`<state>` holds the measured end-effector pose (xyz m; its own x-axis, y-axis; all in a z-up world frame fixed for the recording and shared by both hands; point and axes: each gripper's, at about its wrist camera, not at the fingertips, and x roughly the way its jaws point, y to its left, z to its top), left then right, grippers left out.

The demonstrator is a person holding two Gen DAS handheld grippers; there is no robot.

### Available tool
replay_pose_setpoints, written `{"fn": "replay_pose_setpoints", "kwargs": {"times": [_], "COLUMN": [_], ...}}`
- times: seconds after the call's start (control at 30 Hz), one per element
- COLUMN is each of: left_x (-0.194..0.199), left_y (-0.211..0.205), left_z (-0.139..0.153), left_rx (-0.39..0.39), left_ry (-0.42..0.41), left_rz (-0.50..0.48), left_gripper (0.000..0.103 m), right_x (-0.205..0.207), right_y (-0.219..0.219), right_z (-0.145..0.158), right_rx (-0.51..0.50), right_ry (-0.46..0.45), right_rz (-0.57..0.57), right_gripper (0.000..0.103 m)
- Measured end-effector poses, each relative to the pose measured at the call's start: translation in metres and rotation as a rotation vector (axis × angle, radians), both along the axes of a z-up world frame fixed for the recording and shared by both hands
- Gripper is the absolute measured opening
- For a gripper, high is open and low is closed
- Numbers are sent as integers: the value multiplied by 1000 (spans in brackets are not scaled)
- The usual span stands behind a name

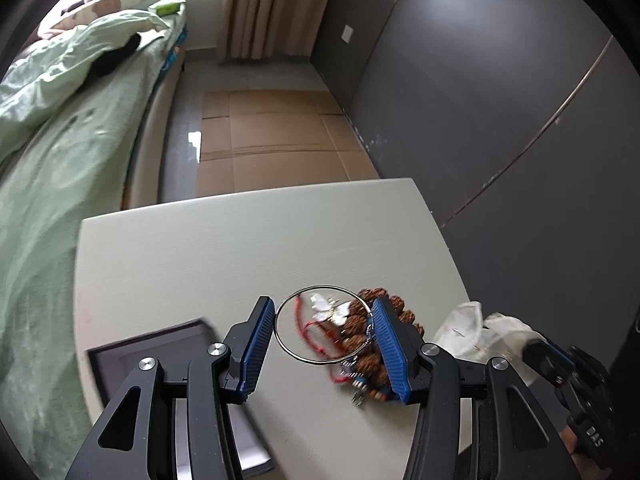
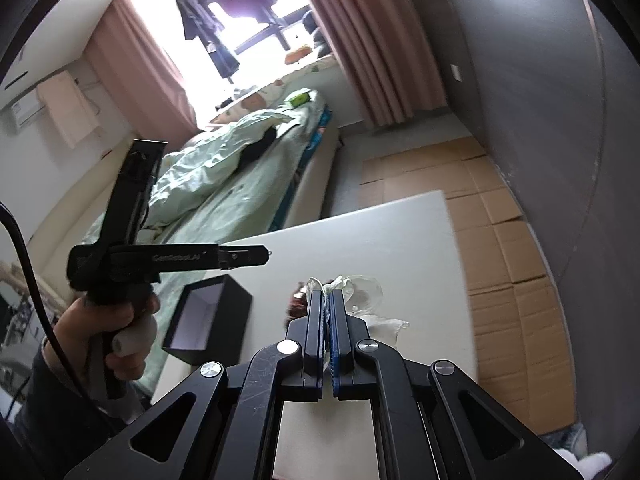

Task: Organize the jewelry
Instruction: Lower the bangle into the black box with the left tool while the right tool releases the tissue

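Jewelry (image 1: 340,332): we see it piled on table (image 1: 200,256), right of box (image 1: 132,360)
Left gripper (image 1: 324,344): fingers wide, straddling bangle (image 1: 320,324) and beads (image 1: 384,312)
Right gripper (image 2: 327,334): fingers pressed together on plastic bag (image 2: 360,292)
Box: open, looks unfilled
Progress: we judge early; every piece remains to be boxed

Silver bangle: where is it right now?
Left wrist view: the silver bangle lies on the white table, between the open left gripper's fingers, against the brown bead bracelet, right of the black box.
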<state>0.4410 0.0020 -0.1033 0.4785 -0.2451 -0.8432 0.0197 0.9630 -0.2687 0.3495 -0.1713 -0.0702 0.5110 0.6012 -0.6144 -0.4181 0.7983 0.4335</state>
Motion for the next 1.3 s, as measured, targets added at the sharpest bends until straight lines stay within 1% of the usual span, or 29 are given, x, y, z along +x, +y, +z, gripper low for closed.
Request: {"fn": "replay_pose_setpoints", "kwargs": {"times": [0.23,0.47,0.57,0.63,0.67,0.7,0.77,0.97,1.1,1.13,1.17,1.2,1.23,1.27,1.3], "left_x": [-30,-55,-59,-65,-69,-73,-82,-102,-118,-122,-124,-126,-128,-130,-131], "left_y": [40,75,86,99,107,110,123,153,163,165,166,167,167,165,164], "left_z": [10,2,-9,-14,-14,-14,-11,0,4,6,8,8,9,10,11], "left_rx": [-26,-50,-116,-142,-150,-158,-179,-170,-164,-162,-160,-155,-149,-146,-146], "left_ry": [-25,-24,16,31,26,18,3,-19,-40,-50,-56,-62,-66,-71,-77], "left_rz": [53,103,100,131,150,158,175,230,242,243,244,245,246,243,239], "left_gripper": [53,53,62,75,84,87,87,87,87,87,87,87,87,87,88], "right_x": [-2,-7,-10,-12,-13,-13,-14,-17,-18,-17,-16,-13,-12,-12,-14], "right_y": [39,80,95,105,110,118,128,158,176,180,184,185,184,180,175], "right_z": [3,10,13,14,14,15,14,10,11,10,7,4,3,3,4], "right_rx": [7,6,7,8,10,11,17,43,67,71,73,62,46,41,45], "right_ry": [-4,-9,-9,-7,-4,-1,8,32,37,47,74,104,120,115,106], "right_rz": [59,117,134,144,150,153,163,200,216,217,218,207,185,166,155], "right_gripper": [4,4,4,4,4,4,4,4,5,9,30,61,70,72,73]}}
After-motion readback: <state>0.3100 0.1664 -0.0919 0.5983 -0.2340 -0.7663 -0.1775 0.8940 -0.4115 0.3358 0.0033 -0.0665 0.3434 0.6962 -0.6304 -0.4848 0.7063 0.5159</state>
